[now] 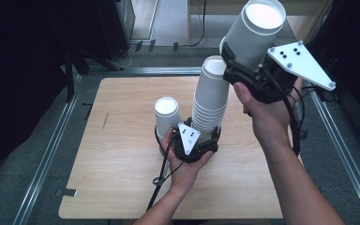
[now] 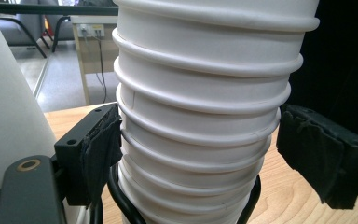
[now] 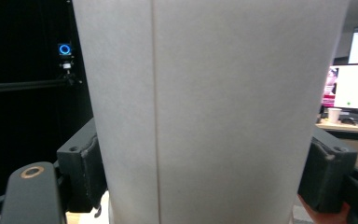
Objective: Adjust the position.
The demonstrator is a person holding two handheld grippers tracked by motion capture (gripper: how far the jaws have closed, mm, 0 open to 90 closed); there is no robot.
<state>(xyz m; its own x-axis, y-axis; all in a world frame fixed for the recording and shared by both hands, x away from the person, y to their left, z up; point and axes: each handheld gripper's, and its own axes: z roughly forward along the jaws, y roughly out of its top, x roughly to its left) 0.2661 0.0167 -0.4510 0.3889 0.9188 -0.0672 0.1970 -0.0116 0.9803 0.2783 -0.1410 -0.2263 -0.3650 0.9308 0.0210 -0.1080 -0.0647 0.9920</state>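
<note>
The right gripper [image 1: 232, 65] is clamping one cup [image 1: 255, 30], pads pressing on both of its sides, and is holding it tilted above and to the right of the stack [image 1: 209, 101]. The stack is standing on the table [image 1: 122, 154], with a single cup [image 1: 167, 117] upright just beside it on the left. The left gripper [image 1: 201, 140] is bracing the stack low down: its left pad [image 2: 103, 149] is touching the rims, while the right one [image 2: 314, 151] is standing slightly off, so the hold looks loose. To do this step well, the lifted cup should be carried clear of the stack's top before turning, then set down upright beside the single cup while the left steadies the stack. The stack's base is being hidden by the left hand [image 1: 187, 161], and the held cup's bottom is hard to make out.
</note>
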